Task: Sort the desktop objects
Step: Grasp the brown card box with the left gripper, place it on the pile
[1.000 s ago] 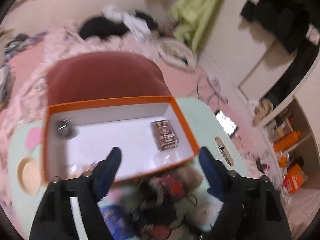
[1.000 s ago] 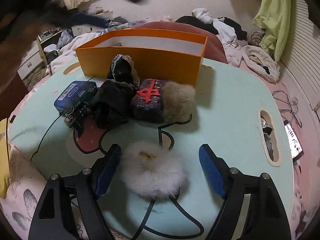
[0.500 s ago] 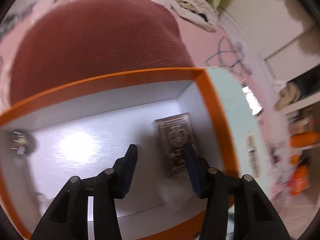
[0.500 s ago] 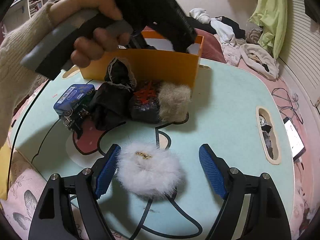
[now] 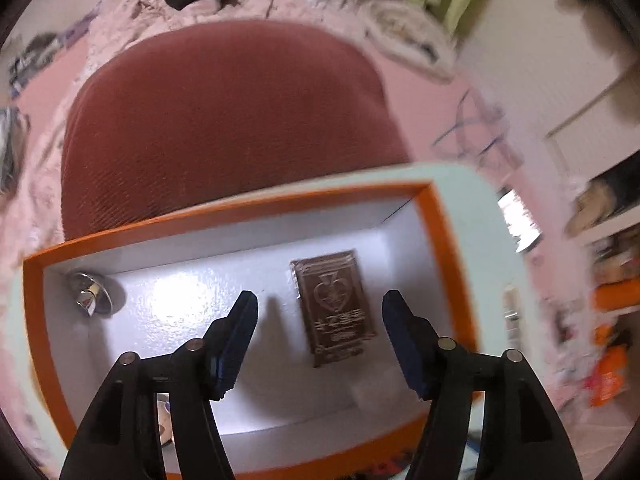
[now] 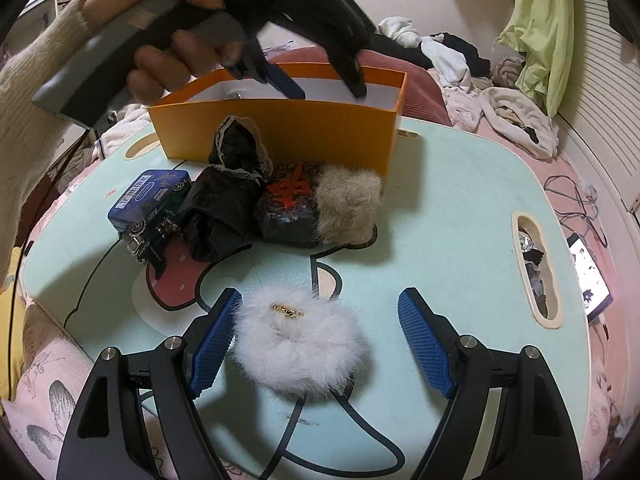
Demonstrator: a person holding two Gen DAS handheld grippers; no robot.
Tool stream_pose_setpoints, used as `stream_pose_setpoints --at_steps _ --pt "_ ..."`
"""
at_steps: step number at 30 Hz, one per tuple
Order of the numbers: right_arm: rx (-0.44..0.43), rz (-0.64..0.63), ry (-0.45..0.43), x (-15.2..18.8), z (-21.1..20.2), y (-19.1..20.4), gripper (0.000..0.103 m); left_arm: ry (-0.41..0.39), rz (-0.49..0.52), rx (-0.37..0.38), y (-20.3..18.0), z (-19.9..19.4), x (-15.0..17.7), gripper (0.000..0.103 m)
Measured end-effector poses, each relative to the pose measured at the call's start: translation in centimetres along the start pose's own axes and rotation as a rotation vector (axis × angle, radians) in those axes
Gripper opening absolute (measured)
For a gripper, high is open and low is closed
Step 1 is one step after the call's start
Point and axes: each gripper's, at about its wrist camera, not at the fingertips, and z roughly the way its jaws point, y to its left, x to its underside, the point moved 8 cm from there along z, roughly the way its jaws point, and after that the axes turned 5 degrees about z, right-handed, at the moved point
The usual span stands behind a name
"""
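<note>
— Moved: left gripper now hangs over the orange box; jaws just reopened, nothing between them.
— Box contents?
— Brown card pack at right, metal piece far left.
— Right gripper?
— Gaping (not gripping), white puff on the table between its fingers.

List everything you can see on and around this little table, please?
box: one, orange, white inside, table's far edge
card pack: one, brown, in box
metal piece: one, silvery, box corner
tin: one, blue, table left
cloth bundle: one, black
pouch: one, dark, red emblem
tuft: one, beige
fluffy puff: one, white, between right jaws
table: one, mint
left gripper: open, over box
right gripper: open
</note>
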Motion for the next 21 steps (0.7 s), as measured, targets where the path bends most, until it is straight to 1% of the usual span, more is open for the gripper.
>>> stream_pose_setpoints --at_steps 1,2,3,4,5,6,7,8,9,10,12,14,16,17,18,20,21 --pt "0.001 0.0 0.0 0.0 0.0 0.0 0.08 0.025 0.021 -0.021 -0.4 0.8 0.1 0.065" --pt "0.001 0.0 0.0 0.0 0.0 0.0 0.08 0.036 0.042 0.0 -0.4 1.6 0.4 0.066" --pt "0.0 0.001 0.0 0.0 0.0 -0.1 0.08 0.038 0.06 -0.007 -0.6 1.9 0.6 0.061" --pt "-0.001 0.004 0.0 0.0 0.0 -0.1 0.08 0.023 0.086 -0.045 -0.7 1.9 0.5 0.053" --pt "-0.001 0.006 -0.002 0.0 0.0 -0.1 0.08 0.012 0.103 -0.088 -0.6 1.7 0.5 0.031" --pt "-0.003 0.008 -0.003 0.0 -0.1 -0.1 0.08 0.009 0.11 -0.08 -0.6 1.5 0.6 0.023" --pt "-0.005 0.01 -0.003 0.1 -0.1 -0.1 0.08 0.017 0.102 -0.034 -0.7 1.3 0.8 0.012" --pt "-0.005 0.012 -0.004 0.1 -0.1 -0.1 0.08 0.025 0.071 0.032 -0.5 1.1 1.0 0.008" --pt "-0.006 0.012 -0.005 0.1 -0.1 0.0 0.08 0.004 0.046 0.071 -0.1 0.6 1.0 0.008" --pt "-0.006 0.013 -0.005 0.1 -0.1 0.0 0.08 -0.05 0.026 0.092 0.5 -0.6 0.8 0.008" --pt "-0.005 0.013 -0.005 0.1 0.0 -0.1 0.08 -0.125 0.001 0.104 1.8 -2.4 1.1 0.008" --pt "-0.005 0.012 -0.005 0.1 0.0 -0.1 0.08 -0.198 -0.023 0.146 2.7 -4.6 1.5 0.008" --pt "-0.003 0.01 -0.004 0.1 0.0 -0.1 0.08 -0.212 -0.019 0.157 3.4 -5.5 1.9 0.009" --pt "-0.002 0.008 -0.003 0.0 0.0 -0.1 0.08 -0.214 -0.021 0.146 2.9 -5.3 1.1 0.017" --pt "0.0 0.007 -0.003 0.0 0.0 -0.1 0.08 -0.213 -0.027 0.138 2.9 -5.3 1.1 0.025" --pt "0.002 0.003 -0.002 0.0 0.0 -0.1 0.08 -0.209 -0.025 0.127 2.9 -5.6 1.2 0.031" --pt "0.003 0.003 -0.002 0.0 0.0 -0.2 0.08 -0.193 -0.024 0.127 2.8 -5.4 1.2 0.041"
